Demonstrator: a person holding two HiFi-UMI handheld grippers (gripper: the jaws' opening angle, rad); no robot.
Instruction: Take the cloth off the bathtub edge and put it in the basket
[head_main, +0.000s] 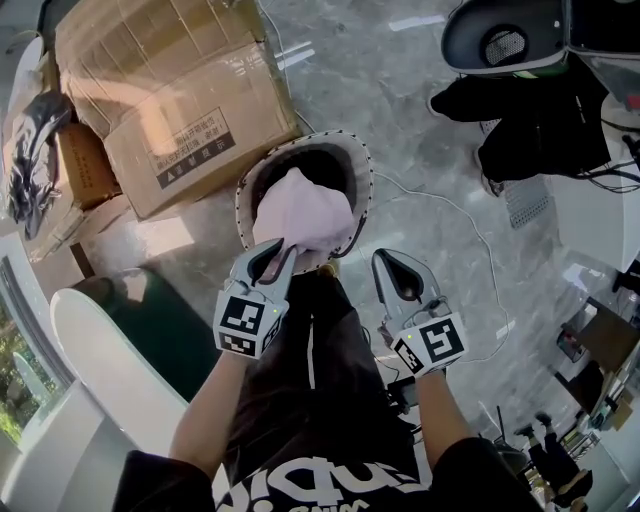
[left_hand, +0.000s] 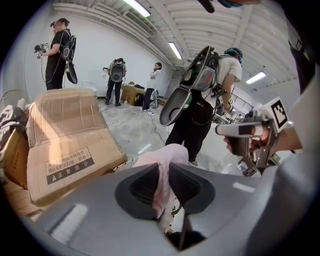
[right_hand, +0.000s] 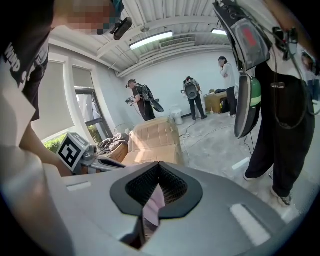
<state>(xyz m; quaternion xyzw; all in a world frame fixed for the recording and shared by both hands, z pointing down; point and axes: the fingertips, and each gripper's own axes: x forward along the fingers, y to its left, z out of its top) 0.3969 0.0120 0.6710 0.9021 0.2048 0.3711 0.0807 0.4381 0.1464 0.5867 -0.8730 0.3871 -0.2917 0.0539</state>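
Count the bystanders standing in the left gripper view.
4: one bystander far left, a dark-clothed one and a white-shirted one by the back wall, one close with a backpack. More may be hidden.

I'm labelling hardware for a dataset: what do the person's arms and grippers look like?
Both the left claw and right claw are grey teardrop shells with black ribbed insets. Each carries a white cube printed with black square markers. The sleeves are black and short.
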